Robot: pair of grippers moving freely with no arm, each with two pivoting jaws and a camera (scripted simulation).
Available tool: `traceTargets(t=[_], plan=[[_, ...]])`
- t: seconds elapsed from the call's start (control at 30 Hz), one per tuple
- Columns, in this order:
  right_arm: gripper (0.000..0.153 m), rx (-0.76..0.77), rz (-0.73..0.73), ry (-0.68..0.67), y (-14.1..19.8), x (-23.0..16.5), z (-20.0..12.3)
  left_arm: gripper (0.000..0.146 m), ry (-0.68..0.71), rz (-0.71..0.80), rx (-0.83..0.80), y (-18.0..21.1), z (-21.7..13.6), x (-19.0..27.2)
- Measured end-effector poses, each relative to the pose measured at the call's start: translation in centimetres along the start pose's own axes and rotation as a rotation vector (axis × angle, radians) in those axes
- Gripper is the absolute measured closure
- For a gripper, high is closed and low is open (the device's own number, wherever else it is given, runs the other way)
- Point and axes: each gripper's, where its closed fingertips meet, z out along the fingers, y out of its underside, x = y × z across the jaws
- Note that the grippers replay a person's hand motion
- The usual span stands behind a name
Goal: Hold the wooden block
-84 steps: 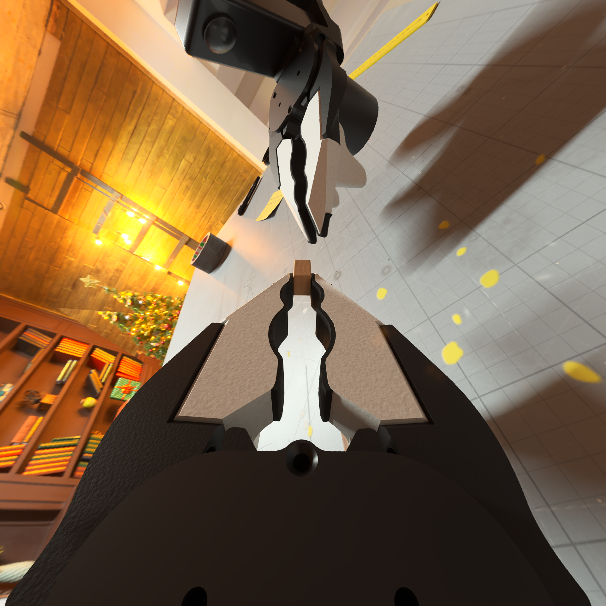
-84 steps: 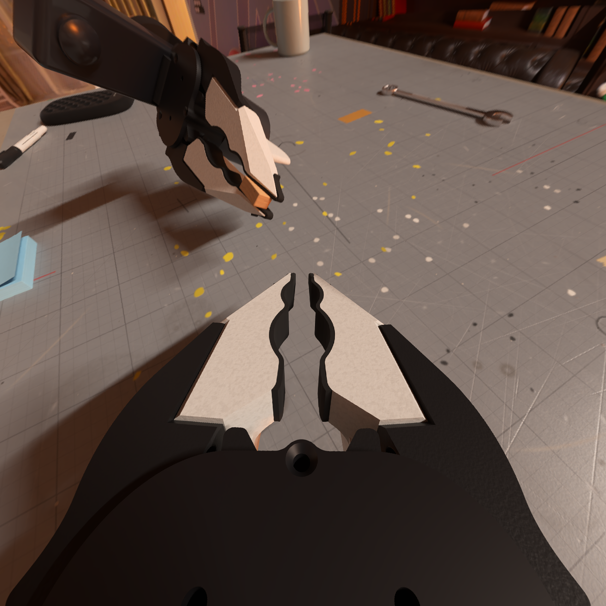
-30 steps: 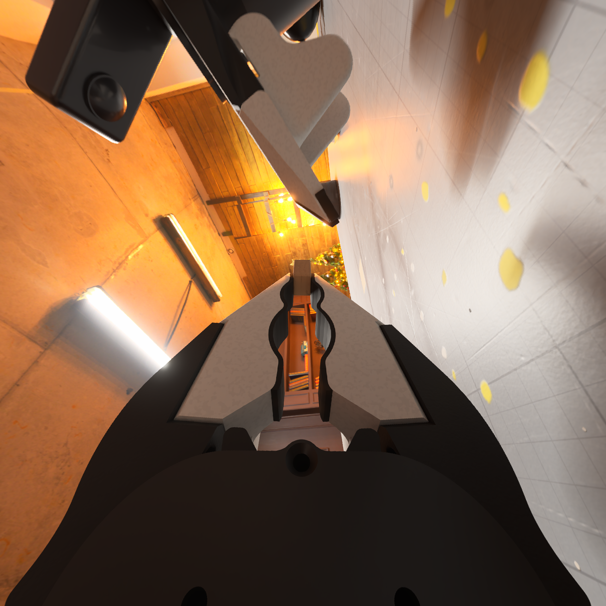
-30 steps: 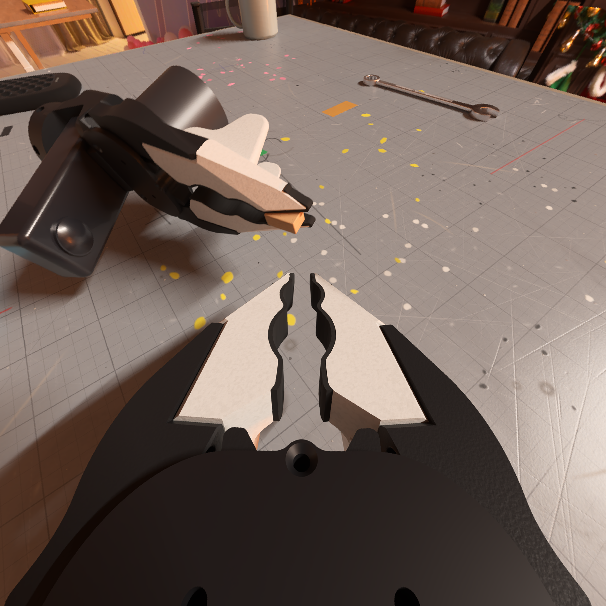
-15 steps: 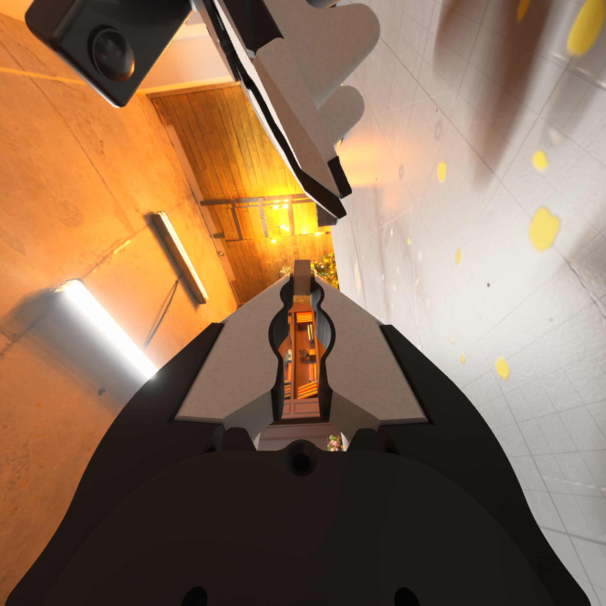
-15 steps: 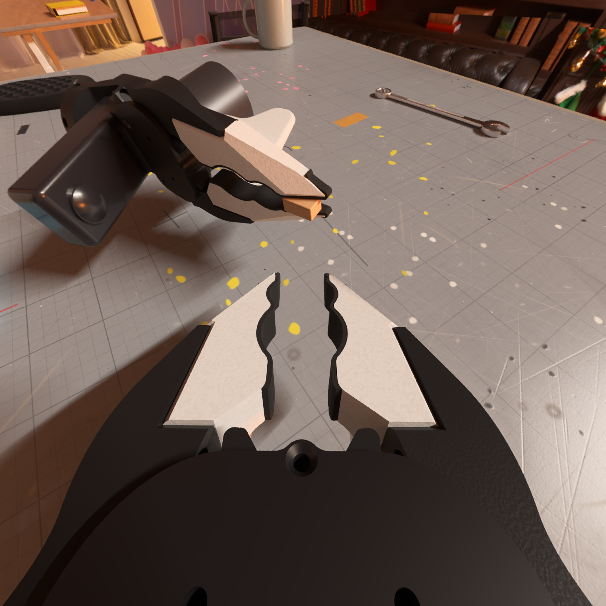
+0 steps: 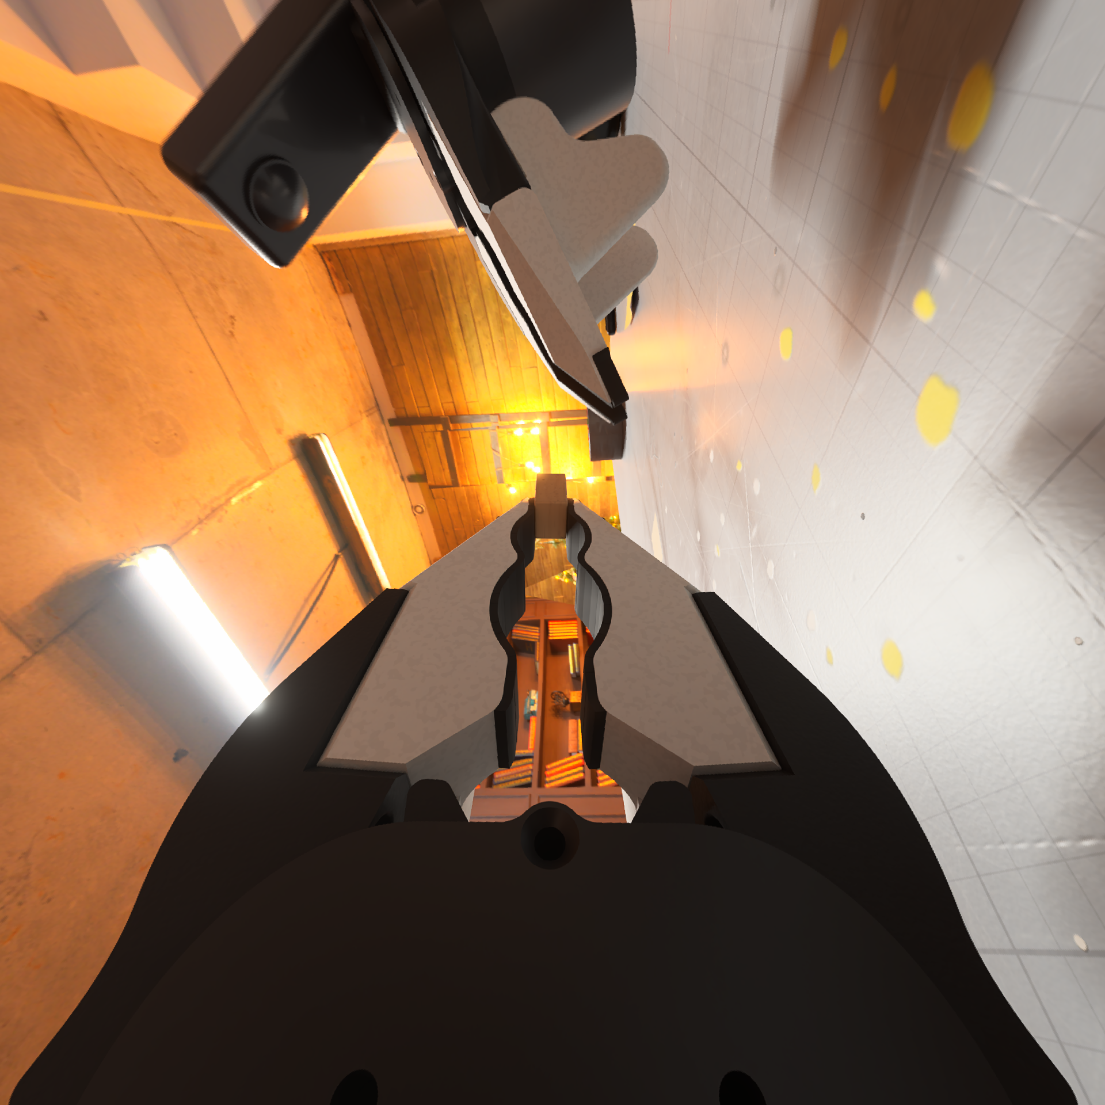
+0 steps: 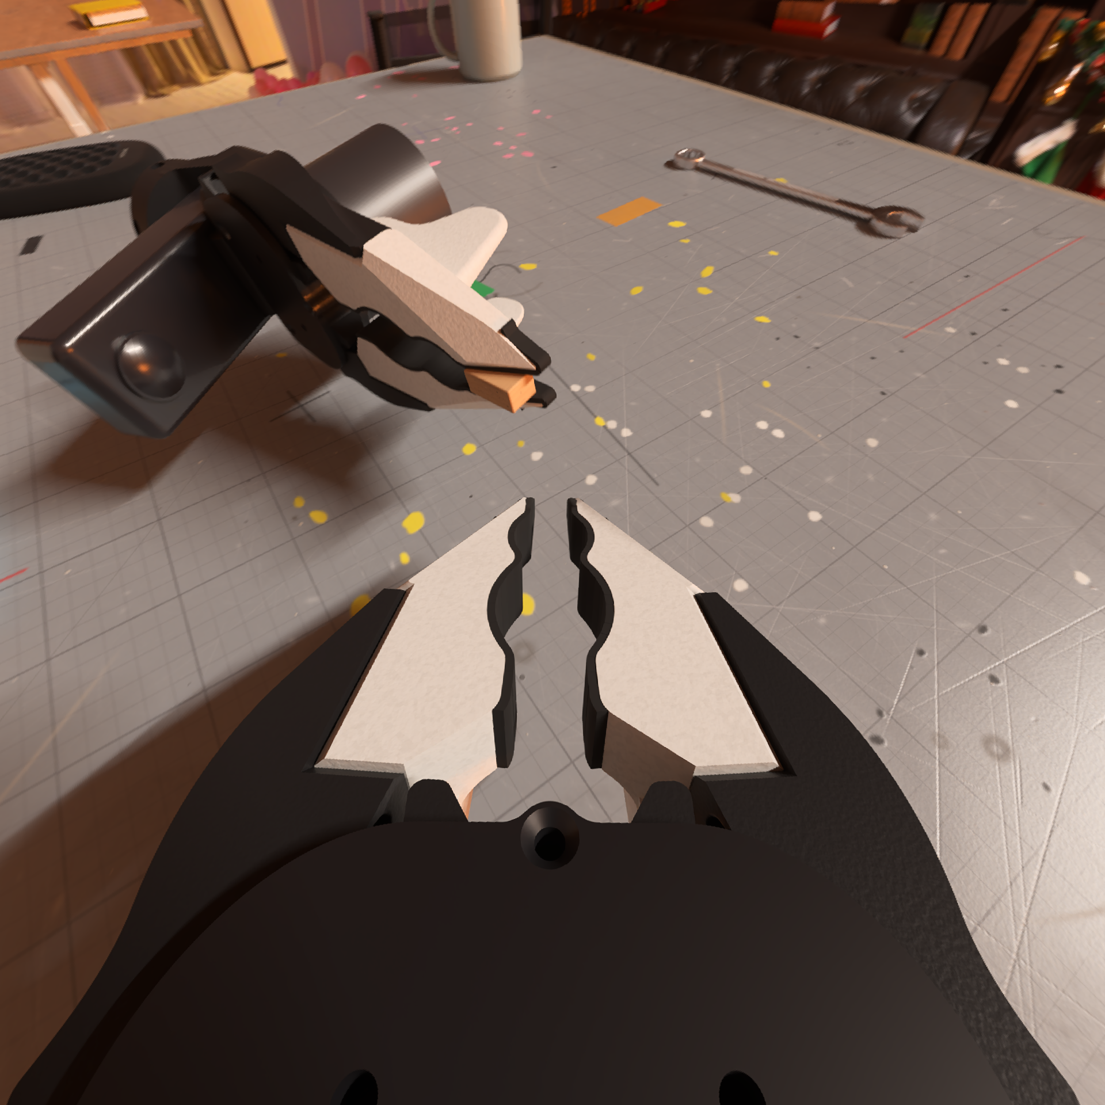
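While my left gripper (image 8: 529, 382) stays clamped on the wooden block (image 8: 501, 387) at its fingertips, clear above the cutting mat (image 8: 837, 478), my right gripper (image 8: 549, 508) waits empty, jaws apart; next move, I judge: maintain grip, keep clearance

Wrench (image 8: 795, 192): flat, near far right edge.
Mug (image 8: 485, 37): upright, far edge.
Orange patch (image 8: 629, 210): flat, mid-desk, left of wrench.

Matt wooden block (image 8: 501, 387), shiny metal wrench (image 8: 795, 192)
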Motion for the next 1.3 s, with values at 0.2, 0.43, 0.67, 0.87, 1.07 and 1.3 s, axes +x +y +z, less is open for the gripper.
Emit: traceTargets(t=[0.2,0.43,0.67,0.87,1.07,1.3], plan=[[0.147,-0.039,0.023,-0.068,0.6,-0.2,-1.3,0.137,-0.021,0.005,0.016,-0.6,-0.5,-0.2],[0.141,-0.080,0.017,-0.086,0.7,-0.3,-1.4,0.137,-0.007,-0.007,0.031,-1.2,-0.4,0.2],[0.140,-0.102,0.007,-0.068,0.3,-0.1,-0.8,0.137,-0.003,-0.006,0.037,-1.5,-0.5,0.5],[0.149,-0.110,0.040,-0.078,0.2,-0.3,-0.3,0.137,-0.004,0.028,-0.007,-1.2,-0.7,0.8],[0.149,-0.098,0.071,-0.111,0.4,-0.4,-0.6,0.137,0.031,0.037,-0.073,-0.5,-0.9,1.5],[0.143,-0.117,0.011,-0.101,0.3,-0.9,-0.3,0.137,0.047,0.020,-0.085,-0.5,-0.8,1.7]])
